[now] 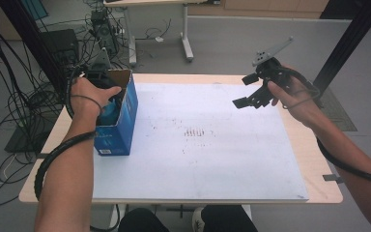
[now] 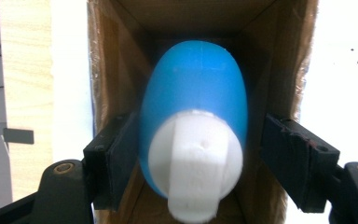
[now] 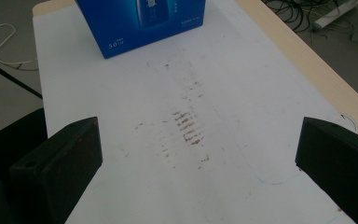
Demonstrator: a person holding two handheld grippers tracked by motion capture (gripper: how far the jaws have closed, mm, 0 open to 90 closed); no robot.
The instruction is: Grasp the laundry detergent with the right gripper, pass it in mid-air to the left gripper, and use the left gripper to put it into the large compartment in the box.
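Observation:
An open blue cardboard box (image 1: 121,123) stands at the left of the white sheet (image 1: 222,159), and its blue side also appears at the top of the right gripper view (image 3: 144,23). Inside it lies a blue bottle (image 2: 193,93) with a white cap (image 2: 196,163) pointing toward the camera. My left gripper (image 2: 200,144) reaches into the box mouth with a jaw on each side of the bottle. The left pad (image 2: 121,154) sits at the bottle's side, and a gap shows at the right pad (image 2: 284,149). My right gripper (image 1: 244,91) hangs open and empty above the sheet's far right.
The sheet carries brown smudges (image 3: 186,126) at its middle and covers most of a wooden table (image 1: 319,159). Behind the table are loose cables (image 1: 24,96), a white table leg (image 1: 187,43) and a black post (image 1: 348,43). The person's knees (image 1: 188,220) are at the near edge.

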